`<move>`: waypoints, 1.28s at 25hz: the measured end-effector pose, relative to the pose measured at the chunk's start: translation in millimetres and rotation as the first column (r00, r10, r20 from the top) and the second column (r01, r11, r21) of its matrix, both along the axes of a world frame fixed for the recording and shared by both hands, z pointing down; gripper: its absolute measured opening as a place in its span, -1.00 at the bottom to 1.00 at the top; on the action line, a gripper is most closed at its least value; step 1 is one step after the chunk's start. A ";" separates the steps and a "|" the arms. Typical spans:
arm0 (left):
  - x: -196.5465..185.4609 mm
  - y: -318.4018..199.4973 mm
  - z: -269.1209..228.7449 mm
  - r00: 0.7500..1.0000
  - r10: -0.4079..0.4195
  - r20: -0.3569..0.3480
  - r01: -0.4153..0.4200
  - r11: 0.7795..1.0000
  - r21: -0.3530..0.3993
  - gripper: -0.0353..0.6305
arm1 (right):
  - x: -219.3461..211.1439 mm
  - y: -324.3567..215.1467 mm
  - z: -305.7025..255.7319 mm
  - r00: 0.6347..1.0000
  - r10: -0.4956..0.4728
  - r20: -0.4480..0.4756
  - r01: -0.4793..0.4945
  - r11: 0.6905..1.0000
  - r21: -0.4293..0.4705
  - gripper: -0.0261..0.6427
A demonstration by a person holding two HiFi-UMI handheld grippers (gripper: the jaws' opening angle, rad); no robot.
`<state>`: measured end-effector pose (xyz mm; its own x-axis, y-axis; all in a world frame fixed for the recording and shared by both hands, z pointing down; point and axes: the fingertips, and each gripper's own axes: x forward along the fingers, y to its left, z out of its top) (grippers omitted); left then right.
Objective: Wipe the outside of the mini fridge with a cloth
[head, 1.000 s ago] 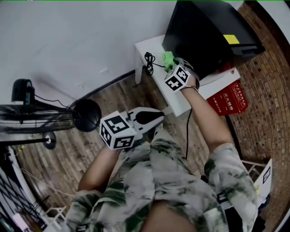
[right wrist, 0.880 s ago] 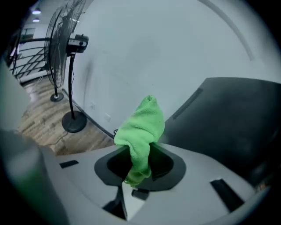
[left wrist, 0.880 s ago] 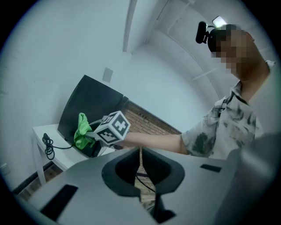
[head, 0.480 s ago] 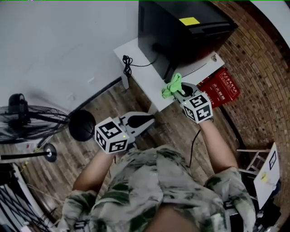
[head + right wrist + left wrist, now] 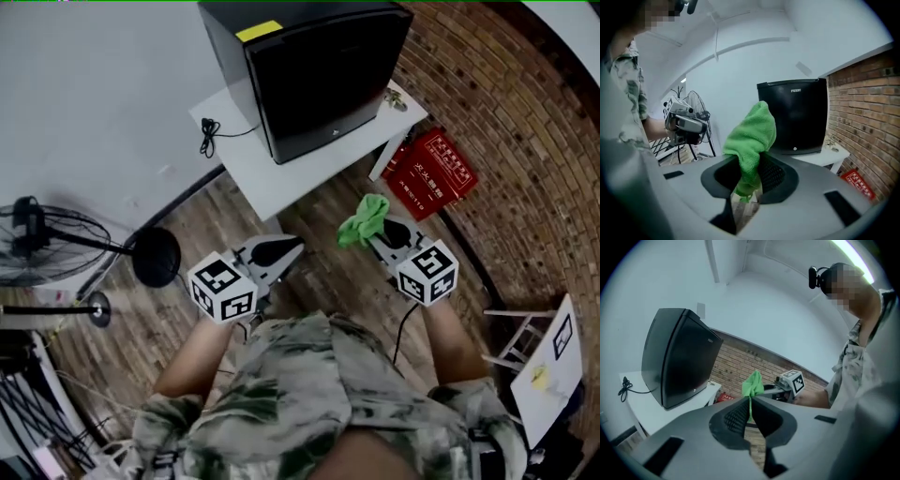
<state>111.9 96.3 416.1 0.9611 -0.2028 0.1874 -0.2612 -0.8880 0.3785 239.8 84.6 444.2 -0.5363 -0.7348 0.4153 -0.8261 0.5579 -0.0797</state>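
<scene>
A black mini fridge (image 5: pixel 309 70) stands on a low white table (image 5: pixel 272 178) by the wall; both grippers hover in front, well clear of it. The left gripper (image 5: pixel 296 245) has its jaws pressed together on nothing; the right gripper (image 5: pixel 373 231) pinches a bunched green cloth (image 5: pixel 364 217).

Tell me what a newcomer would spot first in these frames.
First the bright green cloth, clamped in the right gripper and held above the wooden floor, short of the fridge. Next the black mini fridge on its white table by the brick wall, with a red box beside the table. The left gripper is shut and empty.
</scene>
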 end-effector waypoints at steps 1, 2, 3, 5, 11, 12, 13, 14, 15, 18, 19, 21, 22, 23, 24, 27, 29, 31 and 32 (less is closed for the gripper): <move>15.8 5.0 0.7 1.000 -0.020 0.000 0.020 1.000 -0.002 -0.81 | 15.1 9.2 -0.8 1.000 0.000 0.011 0.000 1.000 0.001 -0.60; 30.0 10.7 1.2 0.999 -0.038 -0.003 0.038 0.999 -0.008 -0.81 | 28.3 17.5 -1.1 1.000 -0.002 0.021 0.002 1.000 -0.001 -0.60; 42.4 17.7 1.7 0.999 -0.049 -0.005 0.049 0.999 -0.016 -0.81 | 39.1 25.8 -1.2 1.000 -0.005 0.030 0.006 1.000 -0.004 -0.60; 62.7 32.4 3.5 0.999 -0.051 0.006 0.051 0.998 -0.025 -0.81 | 55.3 42.2 -2.0 0.999 -0.017 0.043 0.017 1.000 -0.007 -0.60; 80.8 53.8 7.5 0.996 -0.071 0.050 0.071 0.998 0.002 -0.81 | 78.5 66.6 -4.1 0.997 -0.046 0.069 0.046 0.999 0.001 -0.60; 79.0 54.9 8.8 0.995 -0.084 0.049 0.084 0.996 0.002 -0.81 | 78.9 68.5 -3.5 0.996 -0.053 0.066 0.053 0.999 0.001 -0.60; 76.9 55.6 10.3 0.994 -0.097 0.047 0.097 0.995 -0.001 -0.81 | 79.0 70.0 -3.7 0.996 -0.060 0.064 0.060 0.998 0.003 -0.60; 75.0 56.5 11.5 0.993 -0.107 0.046 0.108 0.994 -0.005 -0.81 | 78.9 71.5 -5.1 0.996 -0.066 0.065 0.066 0.998 0.007 -0.60; 73.6 57.6 12.2 0.992 -0.115 0.046 0.115 0.993 -0.007 -0.81 | 78.5 72.9 -7.5 0.995 -0.072 0.069 0.072 0.997 0.012 -0.60; 71.2 60.7 13.8 0.991 -0.127 0.049 0.127 0.992 -0.008 -0.81 | 76.0 77.8 -13.0 0.994 -0.092 0.065 0.091 0.995 0.028 -0.60; 70.7 62.8 14.5 0.991 -0.128 0.048 0.129 0.992 -0.009 -0.81 | 74.7 80.6 -13.4 0.993 -0.098 0.065 0.096 0.995 0.030 -0.60; 71.0 68.6 15.9 0.991 -0.127 0.047 0.128 0.992 -0.009 -0.81 | 72.7 87.5 -14.2 0.992 -0.106 0.069 0.104 0.994 0.033 -0.60; 71.2 71.2 16.5 0.991 -0.126 0.046 0.126 0.992 -0.007 -0.81 | 71.7 90.7 -15.0 0.991 -0.110 0.071 0.107 0.994 0.036 -0.60; 70.7 73.3 16.7 0.991 -0.125 0.046 0.125 0.992 -0.005 -0.81 | 70.4 93.4 -16.1 0.991 -0.112 0.074 0.110 0.993 0.039 -0.60; 69.6 74.9 16.5 0.991 -0.125 0.046 0.126 0.992 -0.005 -0.81 | 68.7 95.5 -17.5 0.991 -0.114 0.077 0.111 0.993 0.043 -0.60; 64.5 80.8 14.4 0.991 -0.125 0.048 0.125 0.992 -0.009 -0.81 | 62.4 101.7 -22.6 0.989 -0.120 0.086 0.116 0.992 0.051 -0.60; 61.5 86.1 14.6 0.992 -0.117 0.053 0.118 0.993 -0.014 -0.81 | 59.5 106.6 -26.0 0.988 -0.122 0.091 0.117 0.992 0.054 -0.60; 59.6 89.7 16.0 0.993 -0.103 0.060 0.104 0.994 -0.019 -0.81 | 57.6 110.3 -30.5 0.988 -0.117 0.098 0.112 0.992 0.059 -0.60; 58.9 91.3 17.4 0.993 -0.096 0.064 0.098 0.995 -0.021 -0.81 | 56.6 112.3 -32.2 0.988 -0.115 0.100 0.109 0.992 0.062 -0.60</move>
